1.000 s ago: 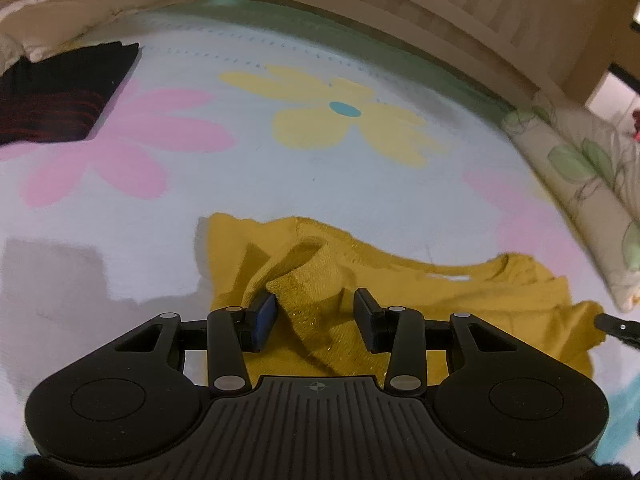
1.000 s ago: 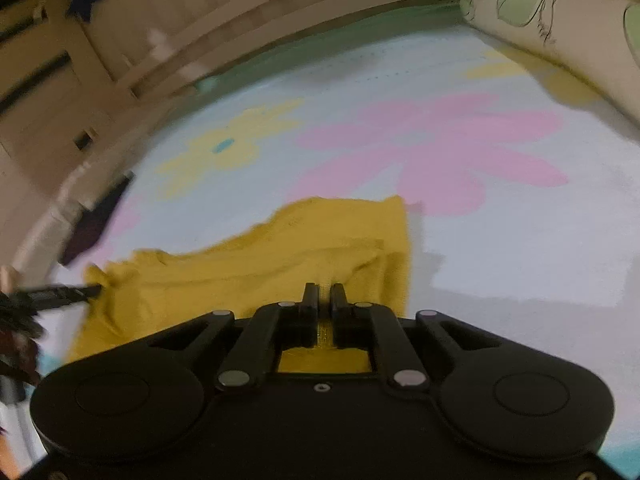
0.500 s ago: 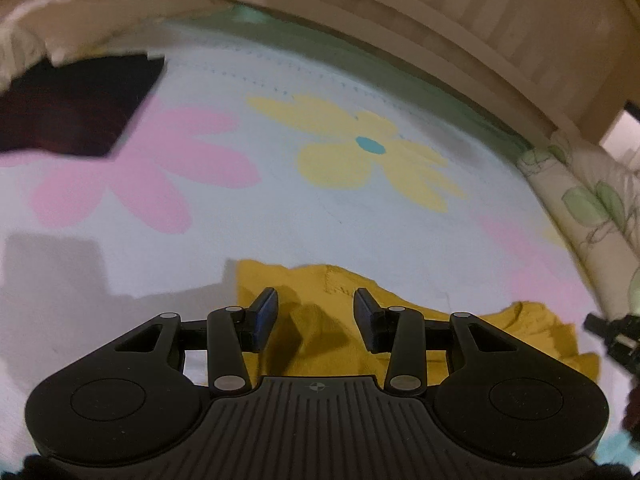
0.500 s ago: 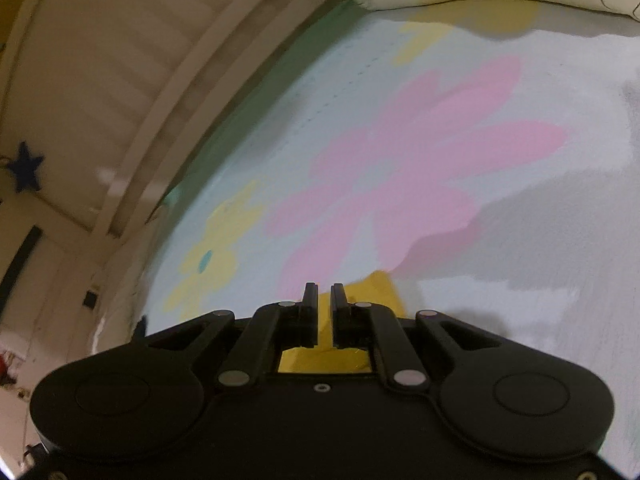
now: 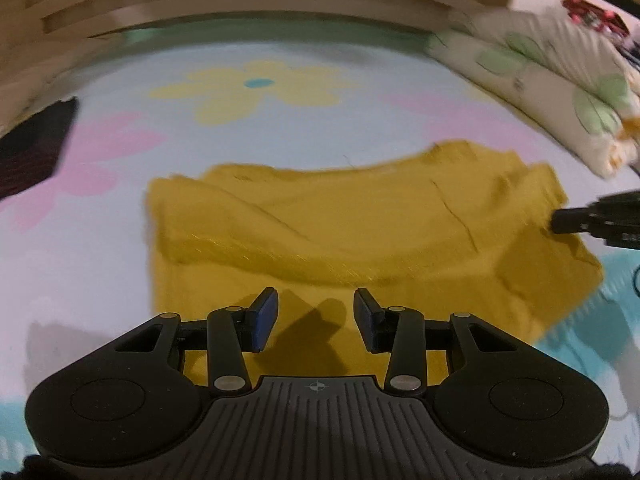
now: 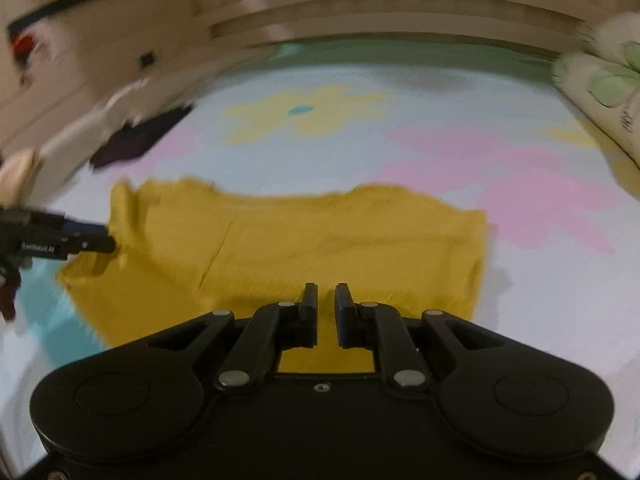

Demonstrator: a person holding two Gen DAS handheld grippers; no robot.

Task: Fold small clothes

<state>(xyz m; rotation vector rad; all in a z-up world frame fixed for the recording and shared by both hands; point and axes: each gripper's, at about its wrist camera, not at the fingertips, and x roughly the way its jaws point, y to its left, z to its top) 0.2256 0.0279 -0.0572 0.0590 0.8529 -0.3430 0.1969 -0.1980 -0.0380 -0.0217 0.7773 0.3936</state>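
Where pillows lie, dark cloth opposite.

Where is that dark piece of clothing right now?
The dark cloth lies at the far left edge of the flowered sheet, beyond the yellow top and beside a pink flower.

**Two hand-held black tongs, matched pair**

Left tongs: matte black body with a ribbed centre panel bearing a small crosshair mark, two round lobes with circular recesses, silver pivot screws on the linkage arms, blue pads on the inner finger faces. Right tongs: same black lobed body and silver pivots, smooth centre with one small screw, pads appear dark (view blurred). Seen from the opposite camera, the left unit carries small white lettering along its side, too blurred to read; no sleeve or hand visible.
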